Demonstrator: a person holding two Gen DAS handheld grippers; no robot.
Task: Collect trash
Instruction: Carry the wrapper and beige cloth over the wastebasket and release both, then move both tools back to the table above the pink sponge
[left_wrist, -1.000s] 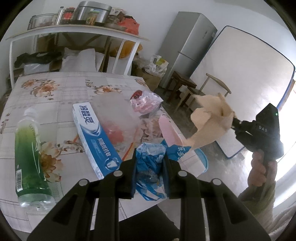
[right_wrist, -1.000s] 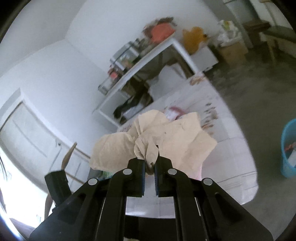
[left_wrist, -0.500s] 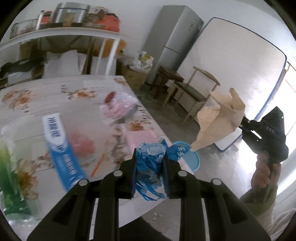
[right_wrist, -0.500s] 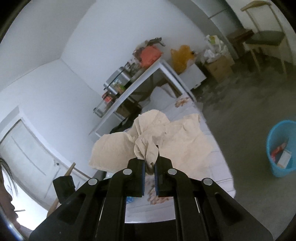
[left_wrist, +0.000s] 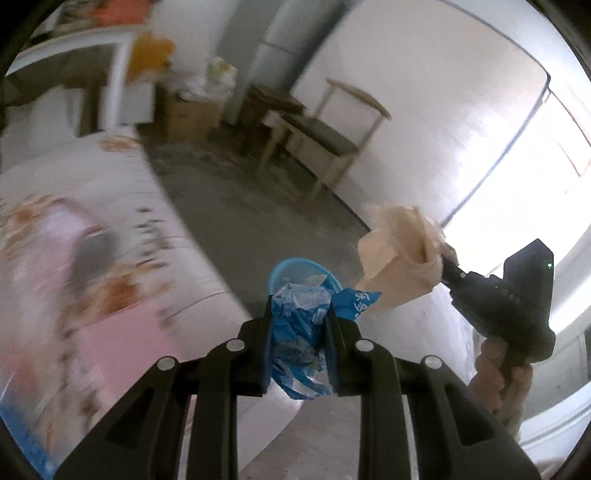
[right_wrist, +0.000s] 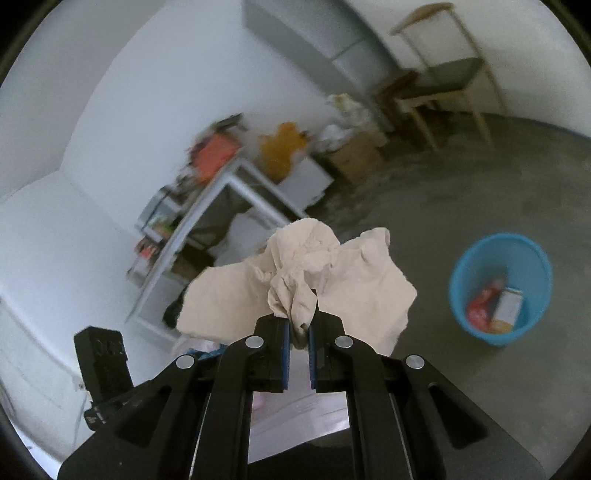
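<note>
Carrying trash toward blue bin (right_wrist: 500, 290) on floor. Left gripper (left_wrist: 298, 325) pinches blue wrapper (left_wrist: 299, 321) tight between narrow fingers. Right gripper (right_wrist: 299, 332) squeezed shut on crumpled beige paper (right_wrist: 295, 284). Bin sits straight ahead of left fingers, just past wrapper — off to right side of right fingers, well apart. Left hand looks nearer to bin — likely drops first. Bin already holds red scrap and small box.
</note>
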